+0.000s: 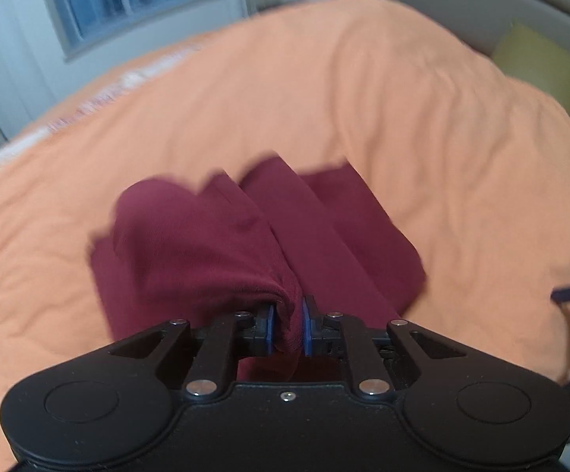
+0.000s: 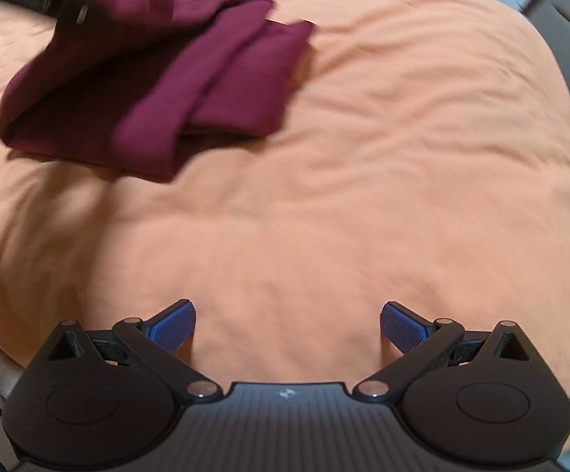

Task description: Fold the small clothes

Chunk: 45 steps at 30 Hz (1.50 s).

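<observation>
Dark maroon soft cloth garment (image 2: 147,78) lies on the orange bedsheet (image 2: 363,196), already folded into layers. Left gripper (image 1: 287,328) is clamped on one bunched edge, lifting it over. Right gripper (image 2: 287,328) hangs spread apart, empty, well away from the garment. Final fold looks pending.

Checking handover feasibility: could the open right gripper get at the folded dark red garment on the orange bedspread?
Probably yes. The right gripper is open and holds nothing, with only bare orange bedspread between it and the dark red garment; the left gripper clamps its far side.

Left tool (image 1: 288,328) clamped tight, right tool (image 2: 287,328) spread wide.
</observation>
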Each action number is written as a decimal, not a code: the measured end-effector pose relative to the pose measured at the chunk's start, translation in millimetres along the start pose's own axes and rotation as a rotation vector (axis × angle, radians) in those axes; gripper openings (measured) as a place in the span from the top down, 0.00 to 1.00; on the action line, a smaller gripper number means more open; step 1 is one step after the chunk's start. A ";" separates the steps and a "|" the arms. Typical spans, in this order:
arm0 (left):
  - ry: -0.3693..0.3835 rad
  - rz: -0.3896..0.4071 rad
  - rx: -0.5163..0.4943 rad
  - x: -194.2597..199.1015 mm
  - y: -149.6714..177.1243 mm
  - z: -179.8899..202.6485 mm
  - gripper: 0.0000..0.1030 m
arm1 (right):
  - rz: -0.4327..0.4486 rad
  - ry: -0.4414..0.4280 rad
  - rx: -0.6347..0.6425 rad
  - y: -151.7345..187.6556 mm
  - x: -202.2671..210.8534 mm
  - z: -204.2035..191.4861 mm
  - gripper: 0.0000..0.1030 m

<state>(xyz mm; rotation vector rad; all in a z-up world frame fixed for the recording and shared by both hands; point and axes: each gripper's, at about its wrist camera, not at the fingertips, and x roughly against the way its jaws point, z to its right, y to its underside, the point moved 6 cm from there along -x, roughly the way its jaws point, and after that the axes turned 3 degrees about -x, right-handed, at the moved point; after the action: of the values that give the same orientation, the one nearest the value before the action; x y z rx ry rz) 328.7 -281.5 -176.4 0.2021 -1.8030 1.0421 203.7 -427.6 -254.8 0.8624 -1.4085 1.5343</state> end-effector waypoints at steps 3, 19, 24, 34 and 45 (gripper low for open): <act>0.043 -0.033 0.015 -6.5 8.0 3.2 0.79 | -0.005 0.010 -0.026 9.0 5.9 3.9 0.00; -0.005 -0.073 0.442 36.9 68.1 -98.3 0.12 | 0.160 -0.119 -0.314 -39.4 37.5 -1.9 0.00; -0.048 -0.135 0.587 32.3 93.2 -138.7 0.10 | 0.285 -0.241 -0.429 -94.1 60.2 -6.3 0.00; 0.049 -0.158 0.629 22.5 105.7 -147.9 0.10 | 0.162 -0.301 -0.534 -160.4 22.6 -37.1 0.34; 0.228 -0.104 0.516 14.8 81.7 -112.8 0.10 | 0.179 -0.250 -0.567 -112.8 29.0 -20.5 0.90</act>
<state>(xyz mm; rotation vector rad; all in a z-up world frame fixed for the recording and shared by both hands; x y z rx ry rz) 352.3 -144.8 -195.7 0.4647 -1.2816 1.3804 297.0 -403.9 -186.1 0.5972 -2.0166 1.0752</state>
